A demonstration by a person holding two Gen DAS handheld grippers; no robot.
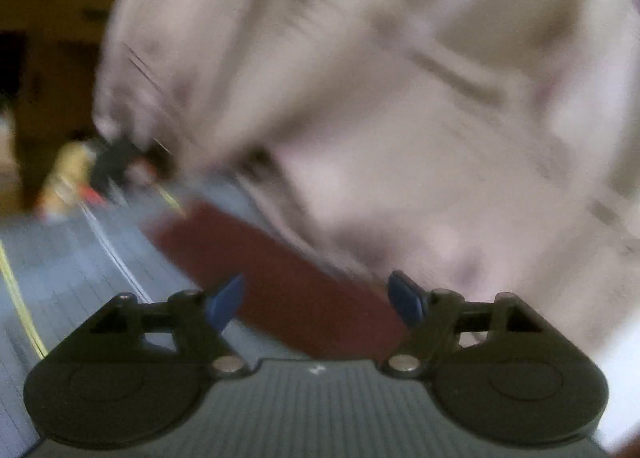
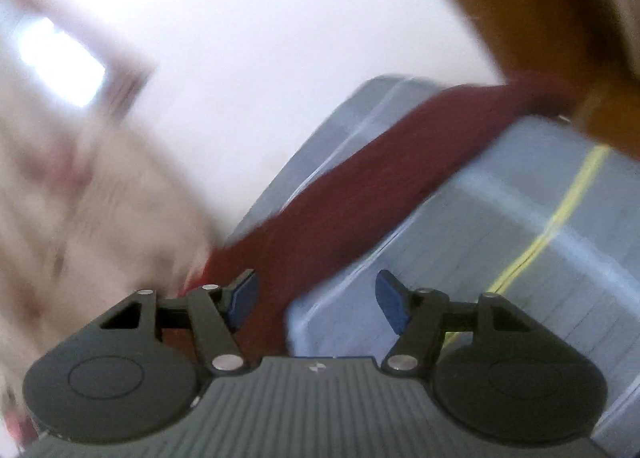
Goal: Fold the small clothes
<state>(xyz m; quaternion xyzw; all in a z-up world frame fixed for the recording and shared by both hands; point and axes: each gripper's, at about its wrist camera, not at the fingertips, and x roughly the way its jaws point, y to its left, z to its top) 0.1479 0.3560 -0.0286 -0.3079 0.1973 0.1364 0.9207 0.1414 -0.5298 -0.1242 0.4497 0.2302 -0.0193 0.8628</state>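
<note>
Your left gripper (image 1: 320, 300) stands with fingers spread, holding nothing; the dark red cloth (image 1: 276, 282) lies on the grey-blue cover (image 1: 72, 258) between and beyond the tips. Your right gripper (image 2: 316, 300) is likewise spread and bare, the red cloth (image 2: 360, 178) beneath its left fingertip. Both views are blurred.

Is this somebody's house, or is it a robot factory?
Most likely a room in a home, though the blur leaves doubt. A pale garment hangs over a dark red cloth that lies on a grey-blue striped cover, perhaps a bed, with wooden furniture behind.
</note>
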